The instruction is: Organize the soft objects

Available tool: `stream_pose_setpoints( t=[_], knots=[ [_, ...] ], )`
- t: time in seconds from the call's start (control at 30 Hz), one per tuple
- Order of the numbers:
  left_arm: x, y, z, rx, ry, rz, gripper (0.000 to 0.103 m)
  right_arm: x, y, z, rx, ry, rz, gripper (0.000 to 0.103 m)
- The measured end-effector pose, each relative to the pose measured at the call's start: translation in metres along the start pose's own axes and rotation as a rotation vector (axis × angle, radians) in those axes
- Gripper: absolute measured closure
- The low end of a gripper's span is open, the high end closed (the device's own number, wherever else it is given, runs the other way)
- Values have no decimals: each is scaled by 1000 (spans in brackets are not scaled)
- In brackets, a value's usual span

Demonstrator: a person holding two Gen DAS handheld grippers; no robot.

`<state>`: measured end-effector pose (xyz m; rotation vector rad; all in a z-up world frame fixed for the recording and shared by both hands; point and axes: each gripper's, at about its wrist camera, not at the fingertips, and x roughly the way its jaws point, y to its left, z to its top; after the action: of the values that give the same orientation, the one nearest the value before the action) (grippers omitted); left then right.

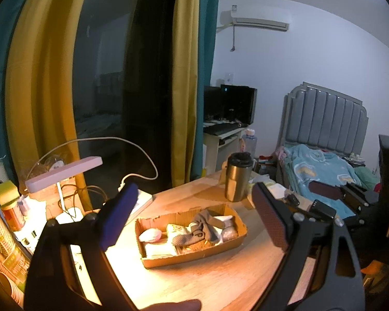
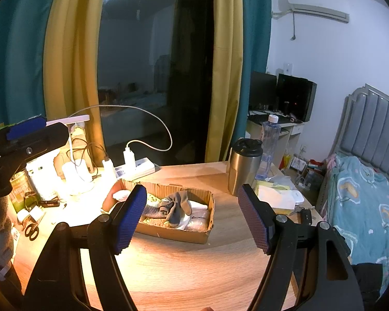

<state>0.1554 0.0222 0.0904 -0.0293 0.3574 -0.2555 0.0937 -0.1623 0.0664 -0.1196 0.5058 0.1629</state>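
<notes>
Both your tools are open and hold nothing. The cardboard tray (image 2: 168, 229) with the grey sock (image 2: 177, 203) lies on the desk, center of frame, straight ahead between the right tool (image 2: 192, 219) fingers; its long axis runs left-right. The left tool (image 1: 194, 220) seems equally near.

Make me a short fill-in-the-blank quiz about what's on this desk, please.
1. The socks lie inside a shallow ____ box.
2. Behind the box stands a steel ____ with a black lid.
3. Both the left gripper and the right gripper are ____, holding nothing.
4. A white charger sits in the ____ strip.

Missing words: cardboard; mug; open; power
</notes>
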Motion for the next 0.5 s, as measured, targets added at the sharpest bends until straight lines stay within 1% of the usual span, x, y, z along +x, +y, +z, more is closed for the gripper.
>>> stream_pose_setpoints(
  t=[0.5],
  knots=[
    [1, 1, -1, 0, 2, -1, 12, 2, -1, -2, 1, 1, 1, 27]
  ],
)
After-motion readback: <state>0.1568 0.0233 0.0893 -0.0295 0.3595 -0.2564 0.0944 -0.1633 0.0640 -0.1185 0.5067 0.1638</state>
